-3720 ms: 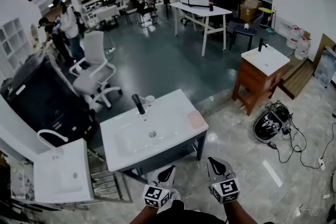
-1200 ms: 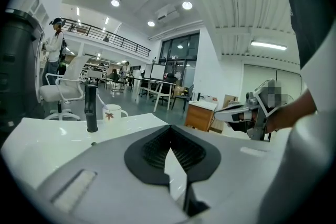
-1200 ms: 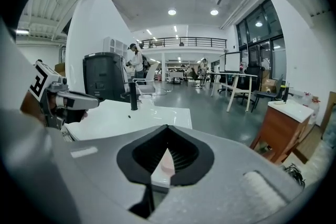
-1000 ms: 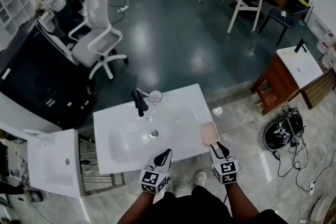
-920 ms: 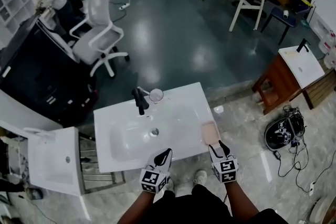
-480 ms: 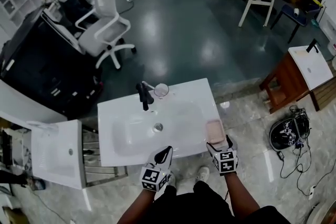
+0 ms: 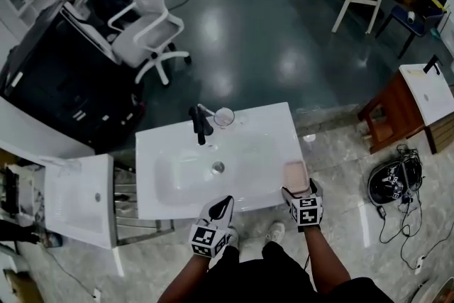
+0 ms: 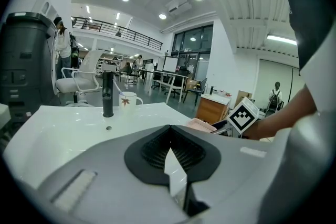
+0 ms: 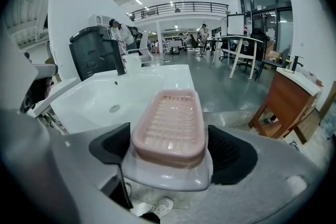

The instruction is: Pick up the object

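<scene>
Glossy showroom flooring is surrounding a white bench. Pink soap dish is lying just right of the basin. Right hand-held gripper, jaws having just been opening wide, is straddling it without contact; I judge that closing squarely on both long sides is giving the surest hold. Left hand-held gripper is idling, jaws together.

A pale pink rectangular plastic soap dish with rounded corners lies flat and upright on the white basin worktop. In the head view it sits on the worktop's corner at about 4 o'clock from the round drain, just inside the front and side edges. Its long axis runs from 12 to 6 o'clock. In the right gripper view the dish fills the centre, its near short end at 6 o'clock. Its top face is a grid of raised ribs and slots, framed by a smooth raised rim. In the left gripper view it shows only as a low pink slab at about 3 o'clock.
</scene>
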`<state>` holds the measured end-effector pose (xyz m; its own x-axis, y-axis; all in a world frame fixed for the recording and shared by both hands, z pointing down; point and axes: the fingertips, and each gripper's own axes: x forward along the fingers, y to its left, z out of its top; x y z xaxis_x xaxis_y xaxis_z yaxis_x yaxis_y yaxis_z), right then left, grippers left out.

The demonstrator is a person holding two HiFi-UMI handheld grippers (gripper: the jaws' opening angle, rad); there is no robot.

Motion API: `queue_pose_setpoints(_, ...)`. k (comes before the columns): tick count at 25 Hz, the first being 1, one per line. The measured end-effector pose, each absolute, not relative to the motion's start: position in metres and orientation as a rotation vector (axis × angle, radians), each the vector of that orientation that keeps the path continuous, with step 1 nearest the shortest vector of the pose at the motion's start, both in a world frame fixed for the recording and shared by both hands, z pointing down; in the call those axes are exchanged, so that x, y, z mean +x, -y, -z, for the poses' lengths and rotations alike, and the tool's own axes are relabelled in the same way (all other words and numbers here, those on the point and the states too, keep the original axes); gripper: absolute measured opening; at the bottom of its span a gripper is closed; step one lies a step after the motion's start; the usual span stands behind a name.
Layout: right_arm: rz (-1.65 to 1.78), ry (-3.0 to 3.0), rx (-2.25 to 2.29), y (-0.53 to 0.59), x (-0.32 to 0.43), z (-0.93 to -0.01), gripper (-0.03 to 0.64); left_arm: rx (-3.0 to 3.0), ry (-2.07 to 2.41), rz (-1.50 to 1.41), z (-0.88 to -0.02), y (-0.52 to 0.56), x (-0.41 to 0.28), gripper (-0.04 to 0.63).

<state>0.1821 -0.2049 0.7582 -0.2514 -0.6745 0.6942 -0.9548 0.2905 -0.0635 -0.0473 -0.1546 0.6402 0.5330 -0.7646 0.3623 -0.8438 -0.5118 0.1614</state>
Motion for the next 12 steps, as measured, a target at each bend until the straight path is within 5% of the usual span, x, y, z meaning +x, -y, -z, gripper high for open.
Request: queue_pose_setpoints(12, -0.635, 2.009, 1.468, 0.2105, 0.1805, -0.7557, 0.426, 2.457, 1.357, -0.332, -0.6391, 0.1522, -0.056, 0.018)
